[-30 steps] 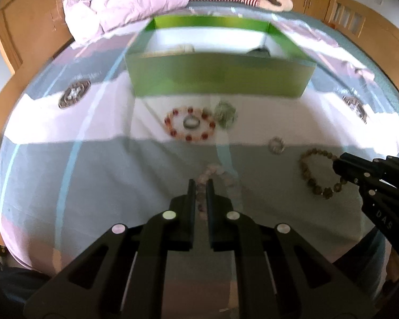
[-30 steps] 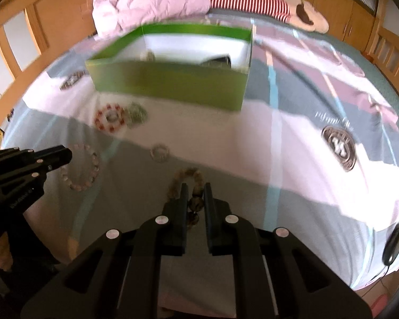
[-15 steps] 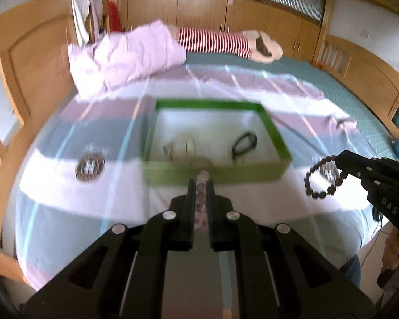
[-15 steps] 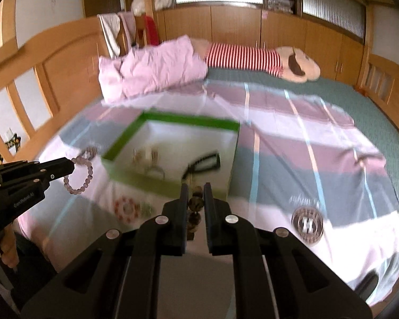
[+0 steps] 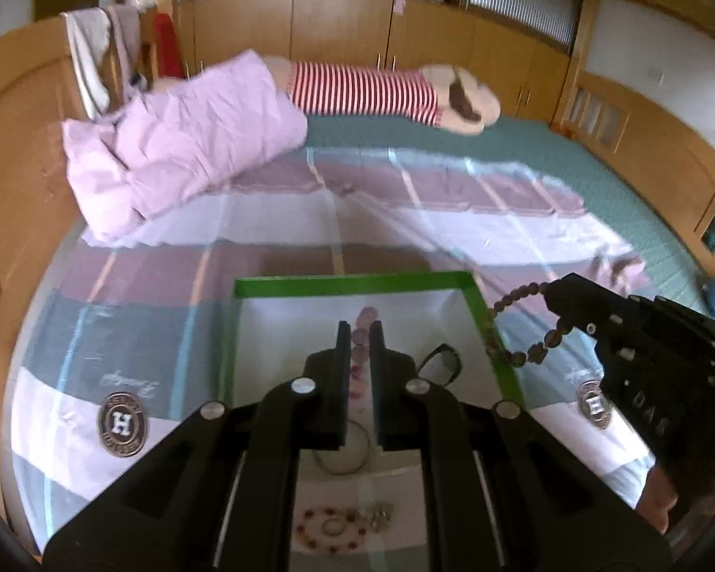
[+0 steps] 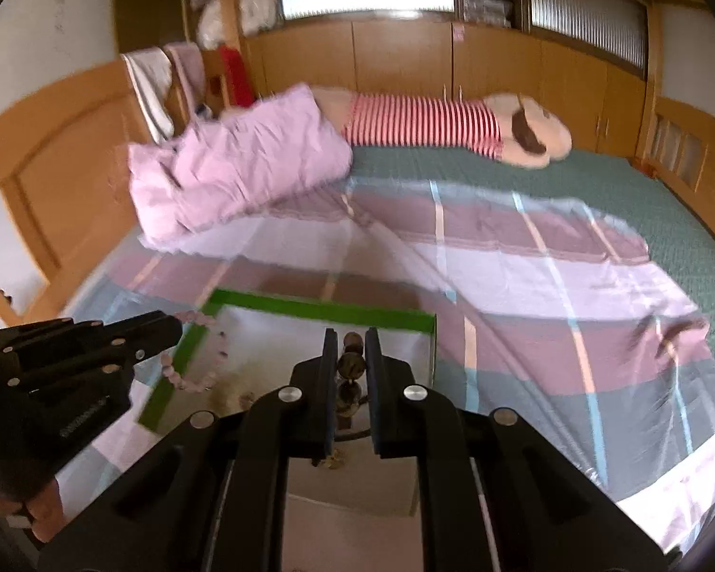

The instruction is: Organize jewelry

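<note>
Nearest, on the striped bedspread (image 5: 281, 219) at the bed's near edge, a ring of red beads (image 5: 331, 528) lies with a small greenish trinket (image 5: 381, 515) just beside it, both outside the green box (image 5: 352, 284).

Above the box, the left gripper (image 5: 358, 333) has its fingers pinched tight on a pale pink bead bracelet (image 5: 361, 333), whose loop dangles over the box's left wall in the right wrist view. The right gripper (image 6: 350, 341) is likewise clamped on a dark brown bead bracelet (image 6: 350, 367), which hangs over the box's right wall in the left wrist view. Both bracelets are in the air, touching nothing below.

Inside the white-floored box lie a thin metal bangle (image 5: 345, 453) near the front wall and a black loop (image 5: 441, 362) towards the right wall; other small pieces there are too blurred to tell.

Further off, a crumpled pink quilt (image 5: 181, 143) sits by the left edge of the bed, and a plush toy in a red-striped shirt (image 5: 372, 90) lies along the far edge against wooden cabinets (image 5: 338, 28).
</note>
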Demonstrator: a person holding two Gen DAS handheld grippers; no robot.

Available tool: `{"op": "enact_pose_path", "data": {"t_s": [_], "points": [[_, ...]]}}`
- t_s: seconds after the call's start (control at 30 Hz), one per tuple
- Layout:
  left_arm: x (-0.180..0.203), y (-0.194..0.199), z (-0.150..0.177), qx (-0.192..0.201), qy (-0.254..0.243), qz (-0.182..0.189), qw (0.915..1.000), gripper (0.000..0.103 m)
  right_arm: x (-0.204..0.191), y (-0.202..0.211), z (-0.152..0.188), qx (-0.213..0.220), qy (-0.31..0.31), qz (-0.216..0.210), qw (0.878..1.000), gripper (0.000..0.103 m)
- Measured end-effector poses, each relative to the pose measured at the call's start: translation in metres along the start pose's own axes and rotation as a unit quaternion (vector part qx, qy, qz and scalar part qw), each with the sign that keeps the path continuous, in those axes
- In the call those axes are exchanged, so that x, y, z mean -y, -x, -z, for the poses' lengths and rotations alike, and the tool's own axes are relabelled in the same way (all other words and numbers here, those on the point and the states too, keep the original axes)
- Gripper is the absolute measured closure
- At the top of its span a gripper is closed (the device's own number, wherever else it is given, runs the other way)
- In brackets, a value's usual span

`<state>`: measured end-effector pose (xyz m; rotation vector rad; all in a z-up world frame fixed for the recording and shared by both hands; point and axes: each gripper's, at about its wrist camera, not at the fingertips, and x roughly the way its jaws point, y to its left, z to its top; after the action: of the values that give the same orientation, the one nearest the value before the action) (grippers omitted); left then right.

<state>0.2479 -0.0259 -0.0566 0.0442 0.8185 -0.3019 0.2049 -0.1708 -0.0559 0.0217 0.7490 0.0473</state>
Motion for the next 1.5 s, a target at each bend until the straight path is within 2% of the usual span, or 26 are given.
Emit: {"op": "enact_pose_path", "data": {"t_s": [0.1,0.23,0.27,0.3,0.33,0.37,0.57,0.67,0.73,0.8,0.97,1.17,1.37,1.5], "points": [[0.0,-0.04,0.009,-0.03,0.001,-0.007,0.9995,0.095,-0.001,-0.029,0.015,-0.032,0.007,0.017,0.999,0.092],[0.0,-0.086,0.024,-0.066,-0.009,-0.035,0.9971,0.094,-0.001,-0.058,0.033,-0.065,0.017,0.03,0.997,0.091],[-0.001,-0.089,0.025,-0.068,-0.011,-0.04,0.9968,0.091,-0.001,-0.06,0.036,-0.069,0.018,0.032,0.997,0.088],[-0.003,-0.09,0.027,-0.069,-0.011,-0.042,0.9967,0.087,0.001,-0.059,0.039,-0.071,0.019,0.033,0.997,0.077],[-0.004,-0.09,0.028,-0.068,-0.011,-0.039,0.9968,0.072,0.002,-0.056,0.041,-0.068,0.018,0.033,0.997,0.063],[-0.005,-0.085,0.029,-0.062,-0.009,-0.036,0.9974,0.061,0.003,-0.05,0.042,-0.061,0.017,0.033,0.997,0.059],[-0.028,-0.029,0.051,-0.029,0.025,-0.039,0.9985,0.056,0.016,0.002,0.061,-0.033,-0.003,-0.008,0.999,0.051],[-0.044,-0.006,0.081,-0.029,0.045,-0.049,0.9974,0.056,0.021,0.027,0.091,-0.034,-0.004,-0.02,0.999,0.051],[-0.051,-0.001,0.099,-0.037,0.048,-0.062,0.9962,0.056,0.017,0.03,0.107,-0.044,0.01,-0.014,0.999,0.051],[-0.055,-0.001,0.121,-0.052,0.047,-0.07,0.9951,0.056,0.01,0.027,0.127,-0.062,0.034,-0.007,0.997,0.051],[-0.052,-0.02,0.157,-0.097,0.047,-0.062,0.9923,0.056,-0.009,0.008,0.16,-0.112,0.04,-0.036,0.992,0.051],[-0.052,-0.038,0.174,-0.125,0.04,-0.072,0.9887,0.055,-0.037,-0.017,0.155,-0.124,0.053,-0.06,0.989,0.051],[-0.056,-0.044,0.182,-0.136,0.042,-0.079,0.9867,0.055,-0.07,-0.052,0.142,-0.144,0.074,-0.07,0.984,0.051],[-0.06,-0.046,0.184,-0.14,0.046,-0.083,0.9856,0.056,-0.079,-0.066,0.146,-0.163,0.081,-0.064,0.981,0.061]]}}
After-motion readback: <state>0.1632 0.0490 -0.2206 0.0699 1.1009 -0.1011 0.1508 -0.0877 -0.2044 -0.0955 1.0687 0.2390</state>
